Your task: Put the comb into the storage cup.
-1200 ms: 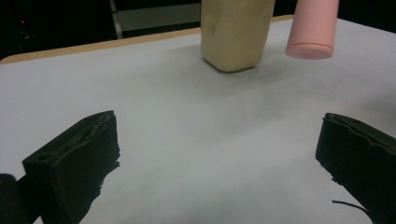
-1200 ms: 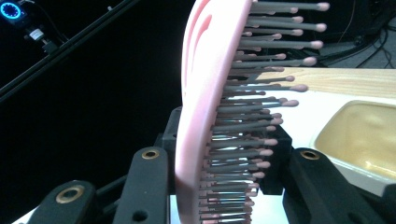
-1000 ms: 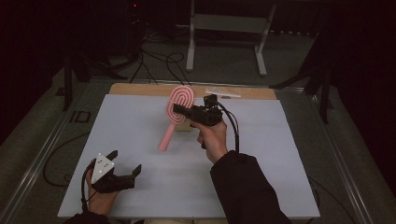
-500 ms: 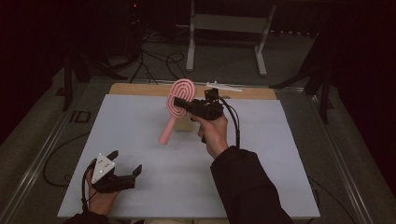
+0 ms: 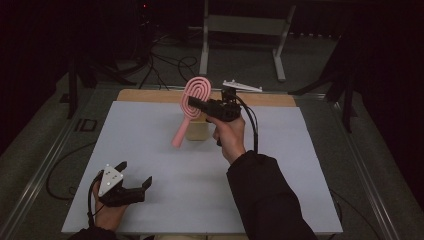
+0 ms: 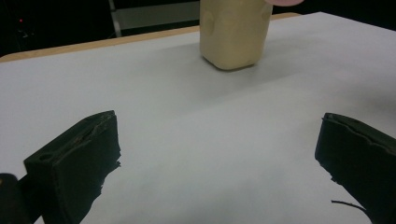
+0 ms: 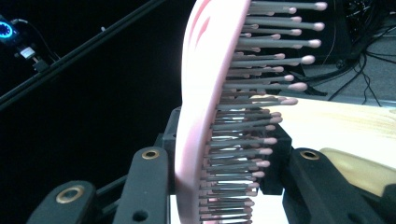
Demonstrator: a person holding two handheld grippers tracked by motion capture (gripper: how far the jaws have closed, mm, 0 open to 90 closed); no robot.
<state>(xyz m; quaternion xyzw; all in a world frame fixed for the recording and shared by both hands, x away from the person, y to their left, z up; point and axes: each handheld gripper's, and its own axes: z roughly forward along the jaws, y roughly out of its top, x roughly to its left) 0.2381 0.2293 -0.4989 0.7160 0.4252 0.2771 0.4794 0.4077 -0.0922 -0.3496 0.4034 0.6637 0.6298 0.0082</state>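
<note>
A pink hairbrush [image 5: 191,98] with a spiral-patterned head hangs tilted over the table, handle end down. My right gripper [image 5: 196,105] is shut on its head; in the right gripper view the jaws press on the brush [image 7: 201,116] from both sides, bristles pointing right. Just under the handle stands a cream block-shaped holder [image 5: 198,131], also seen up close [image 6: 233,32]. At the near left my left gripper [image 5: 135,172] rests on the table, its jaws wide apart [image 6: 217,149] with nothing between them.
A pale sheet [image 5: 165,165] covers the table, with a wooden strip [image 5: 150,95] along its far edge. A small white part [image 5: 243,86] lies on that strip. Beyond the table are a metal stand [image 5: 240,30] and floor cables [image 5: 165,65].
The right gripper has lifted the brush slightly, so the handle end hangs higher over the cream holder. The left gripper has stayed put.
</note>
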